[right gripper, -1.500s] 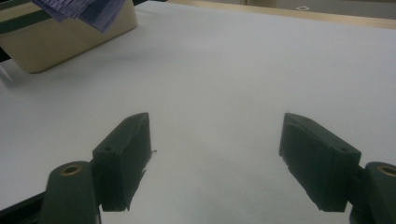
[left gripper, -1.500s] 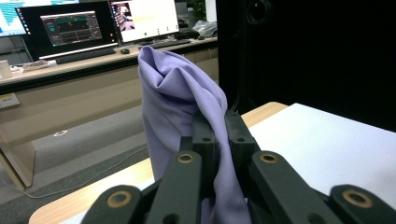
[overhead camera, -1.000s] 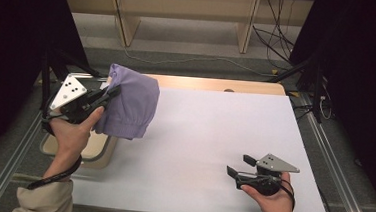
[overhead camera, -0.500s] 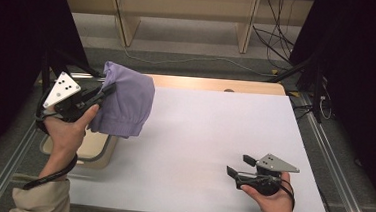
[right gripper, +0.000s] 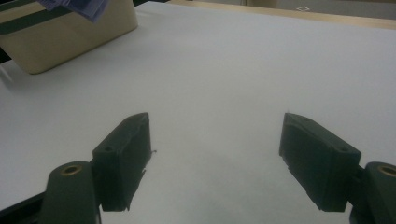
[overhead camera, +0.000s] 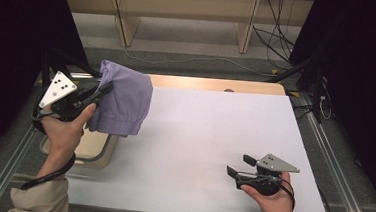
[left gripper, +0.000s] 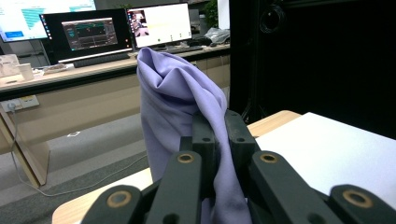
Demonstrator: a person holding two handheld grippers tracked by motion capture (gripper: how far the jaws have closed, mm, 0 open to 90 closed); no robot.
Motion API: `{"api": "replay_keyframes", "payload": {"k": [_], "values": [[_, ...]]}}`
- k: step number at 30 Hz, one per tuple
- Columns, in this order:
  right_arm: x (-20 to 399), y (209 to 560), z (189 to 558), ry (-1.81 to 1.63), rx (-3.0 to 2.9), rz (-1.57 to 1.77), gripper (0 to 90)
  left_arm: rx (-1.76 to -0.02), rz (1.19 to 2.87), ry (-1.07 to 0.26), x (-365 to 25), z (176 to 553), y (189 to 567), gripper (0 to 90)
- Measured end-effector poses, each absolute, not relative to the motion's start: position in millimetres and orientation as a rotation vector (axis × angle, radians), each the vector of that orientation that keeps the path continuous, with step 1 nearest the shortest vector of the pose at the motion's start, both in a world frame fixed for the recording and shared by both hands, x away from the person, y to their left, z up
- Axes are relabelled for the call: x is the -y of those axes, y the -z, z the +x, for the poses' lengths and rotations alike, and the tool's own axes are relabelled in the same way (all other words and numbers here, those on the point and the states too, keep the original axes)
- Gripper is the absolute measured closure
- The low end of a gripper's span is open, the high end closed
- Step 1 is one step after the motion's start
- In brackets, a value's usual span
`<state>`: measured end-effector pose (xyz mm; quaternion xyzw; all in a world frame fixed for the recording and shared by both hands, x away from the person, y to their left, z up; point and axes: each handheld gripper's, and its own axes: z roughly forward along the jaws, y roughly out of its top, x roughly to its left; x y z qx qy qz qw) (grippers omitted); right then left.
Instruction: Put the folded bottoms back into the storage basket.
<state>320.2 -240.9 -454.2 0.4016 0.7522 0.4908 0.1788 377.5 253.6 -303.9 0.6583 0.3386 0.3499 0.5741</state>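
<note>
Left claw (overhead camera: 106, 88) clamped on purple cloth (overhead camera: 126, 101), held over beige bin (overhead camera: 97, 150); bin contents hidden. Right claw (overhead camera: 239, 166) released above tabletop (overhead camera: 214, 133).

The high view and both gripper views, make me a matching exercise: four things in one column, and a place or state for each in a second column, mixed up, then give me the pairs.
Things:
1. left gripper
2. right gripper
3. purple cloth
4. beige bin

Places or states:
A. jaws apart over the bare white table
B. hangs lifted above the table's left edge
C. stands at the table's left edge, below the cloth
D. jaws clamped on fabric

Pairs: 1-D, 2-A, 3-B, 4-C
</note>
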Motion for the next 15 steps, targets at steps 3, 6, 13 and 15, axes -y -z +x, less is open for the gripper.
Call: {"api": "replay_keyframes", "payload": {"k": [3,6,13,15], "values": [[240.8,454.3,320.3,-1.388,-2.127,1.137,26.1,-0.793,1.542,-0.822,-254.3,377.4,303.6,84.9],[240.9,454.2,320.3,-1.388,-2.127,1.135,26.0,-0.797,1.537,-0.823,-256.0,376.9,302.5,84.9],[240.9,454.1,320.2,-1.388,-2.127,1.135,26.1,-0.798,1.530,-0.832,-260.4,376.0,300.1,84.9],[240.9,454.2,320.3,-1.388,-2.127,1.135,26.1,-0.802,1.527,-0.833,-261.1,376.0,299.9,84.9]]}}
